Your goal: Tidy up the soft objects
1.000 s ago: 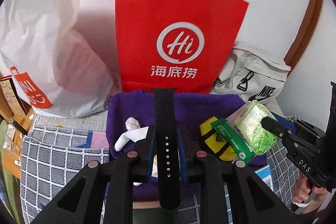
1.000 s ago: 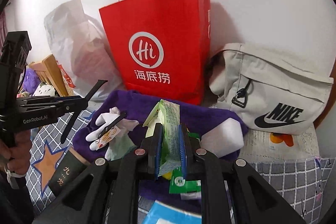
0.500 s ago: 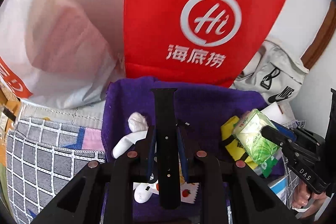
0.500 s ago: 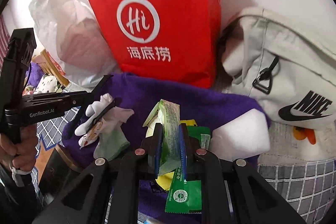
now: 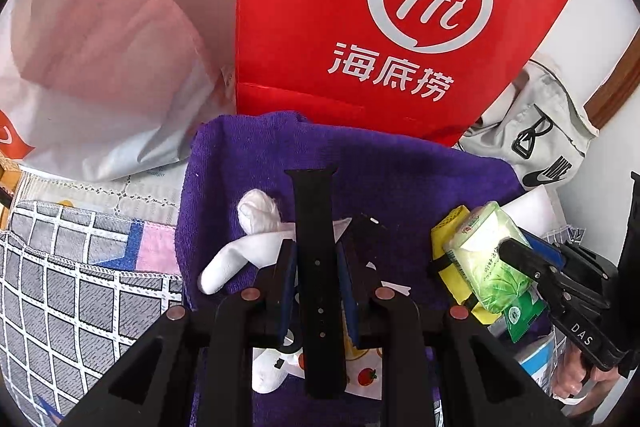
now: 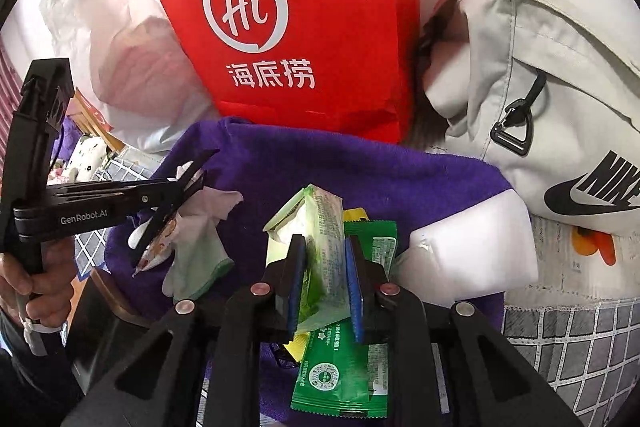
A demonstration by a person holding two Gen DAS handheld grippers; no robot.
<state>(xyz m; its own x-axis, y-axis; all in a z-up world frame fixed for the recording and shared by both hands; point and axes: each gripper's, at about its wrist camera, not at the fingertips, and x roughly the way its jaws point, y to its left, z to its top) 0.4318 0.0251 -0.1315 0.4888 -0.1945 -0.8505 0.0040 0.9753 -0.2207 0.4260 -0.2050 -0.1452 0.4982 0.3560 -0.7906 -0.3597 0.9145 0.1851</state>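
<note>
My left gripper (image 5: 316, 255) is shut on a black watch strap (image 5: 314, 211), which stands upright over a purple towel (image 5: 400, 167). Under it lie a white glove (image 5: 256, 215) and a strawberry-print cloth. My right gripper (image 6: 324, 247) has a green tissue pack (image 6: 320, 219) between its blue pads. Its jaws are opening, and the pads still touch the pack. Below the pack lie a green sachet (image 6: 344, 383) and a yellow item (image 5: 448, 235). From the right wrist, the left gripper (image 6: 196, 171) shows at the left, in a hand.
A red paper bag (image 6: 300, 27) stands right behind the towel. A grey Nike bag (image 6: 540, 87) lies to its right and a white plastic bag (image 5: 100, 47) to its left. A white foam block (image 6: 472, 247) sits on the towel's right edge. A checked cloth (image 5: 80, 287) covers the surface.
Both grippers have come down and closer to the purple towel, each with its object. The right gripper's pads stand slightly wider apart around the tissue pack.
</note>
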